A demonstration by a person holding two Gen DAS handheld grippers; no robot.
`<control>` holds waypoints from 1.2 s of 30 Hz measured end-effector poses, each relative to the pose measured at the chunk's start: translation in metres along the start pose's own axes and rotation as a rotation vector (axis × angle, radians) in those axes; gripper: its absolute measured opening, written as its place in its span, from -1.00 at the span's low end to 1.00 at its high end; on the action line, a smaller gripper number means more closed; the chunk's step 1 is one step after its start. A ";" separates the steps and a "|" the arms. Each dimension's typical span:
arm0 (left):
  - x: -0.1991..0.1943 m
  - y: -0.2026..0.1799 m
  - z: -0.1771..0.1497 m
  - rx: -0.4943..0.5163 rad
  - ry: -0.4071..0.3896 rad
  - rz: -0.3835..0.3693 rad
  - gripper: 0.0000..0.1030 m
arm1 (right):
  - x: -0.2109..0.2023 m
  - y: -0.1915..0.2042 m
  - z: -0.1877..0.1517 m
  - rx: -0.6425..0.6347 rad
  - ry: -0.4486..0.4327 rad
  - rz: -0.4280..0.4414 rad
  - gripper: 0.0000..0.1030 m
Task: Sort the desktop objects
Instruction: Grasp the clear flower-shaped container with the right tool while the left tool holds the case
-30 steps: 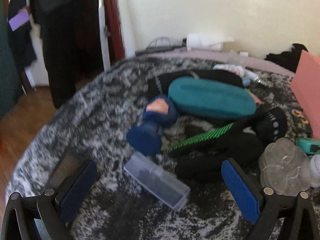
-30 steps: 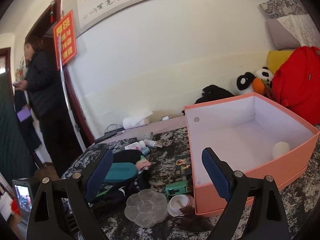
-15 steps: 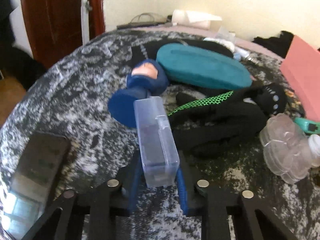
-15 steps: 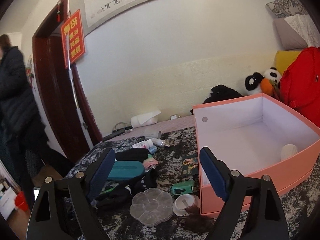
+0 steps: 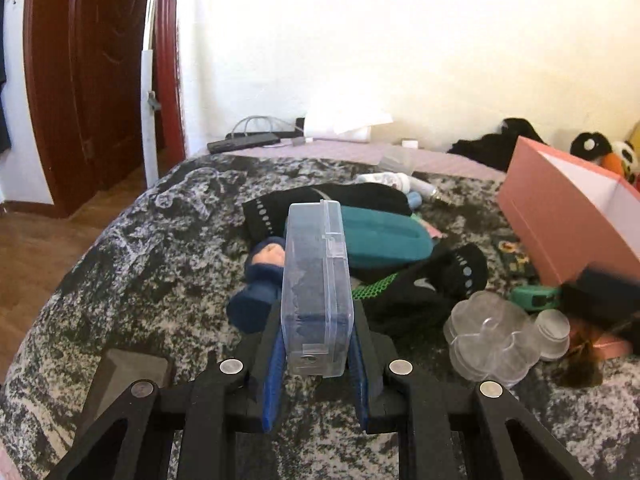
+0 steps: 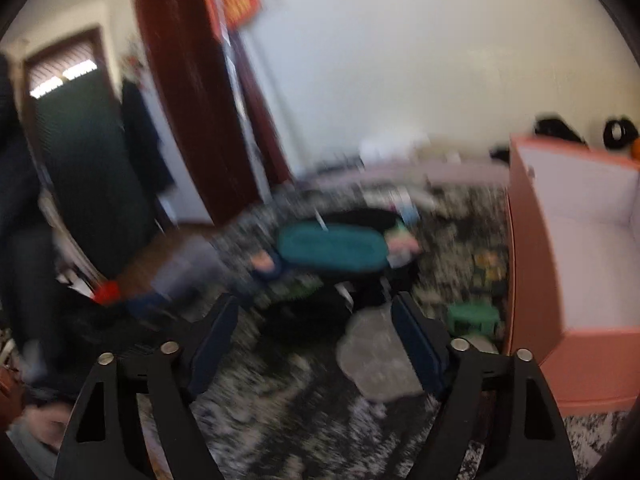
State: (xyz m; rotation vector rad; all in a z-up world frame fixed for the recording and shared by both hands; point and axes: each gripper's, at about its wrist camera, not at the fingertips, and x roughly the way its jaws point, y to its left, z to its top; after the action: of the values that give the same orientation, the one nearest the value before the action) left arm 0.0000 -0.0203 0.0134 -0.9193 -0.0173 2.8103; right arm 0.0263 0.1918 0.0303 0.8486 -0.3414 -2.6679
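Observation:
My left gripper point(image 5: 316, 344) is shut on a clear plastic box point(image 5: 316, 280) and holds it upright above the mottled grey cloth. Behind it lie a blue doll point(image 5: 260, 280), a teal case point(image 5: 380, 240) and black gloves point(image 5: 420, 292). The open pink box point(image 5: 560, 216) stands at the right. My right gripper point(image 6: 312, 332) is open and empty, low over the cloth; its view is blurred. The teal case point(image 6: 332, 246), a clear flower-shaped tray point(image 6: 372, 356) and the pink box point(image 6: 576, 264) show ahead of it.
A clear flower-shaped tray point(image 5: 488, 340), a small clear cup point(image 5: 554, 334) and a green tape measure point(image 5: 534, 298) lie by the pink box's near corner. A dark phone point(image 5: 128, 372) lies on the cloth at the left. Small bottles point(image 5: 392, 180) lie at the back.
My left gripper closed on the clear box and lifted it off the cloth. My right gripper swung down and left toward the table objects, blurring its view.

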 end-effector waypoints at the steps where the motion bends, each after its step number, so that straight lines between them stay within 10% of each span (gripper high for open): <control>1: 0.001 0.001 0.000 -0.002 0.002 -0.003 -0.55 | 0.011 -0.006 -0.002 0.015 0.028 -0.014 0.78; 10: 0.013 0.009 0.005 -0.022 0.019 -0.028 -0.55 | 0.105 -0.057 -0.017 0.145 0.279 -0.137 1.00; 22: 0.019 -0.004 0.004 0.010 0.028 -0.044 -0.54 | 0.135 -0.016 -0.048 -0.239 0.294 -0.423 0.98; 25: 0.021 -0.005 0.002 0.024 0.043 -0.055 -0.55 | 0.120 -0.027 -0.035 -0.174 0.258 -0.364 0.71; 29: 0.025 -0.003 -0.003 0.032 0.065 -0.057 -0.55 | 0.092 -0.017 -0.018 -0.166 0.170 -0.337 -0.25; 36: 0.024 0.001 -0.005 0.034 0.070 -0.045 -0.55 | 0.059 -0.044 -0.001 -0.022 0.121 -0.304 -0.45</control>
State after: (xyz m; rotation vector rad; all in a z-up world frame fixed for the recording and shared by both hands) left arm -0.0161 -0.0168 -0.0048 -0.9965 0.0193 2.7269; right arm -0.0287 0.2103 -0.0154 1.1291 -0.1632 -2.8695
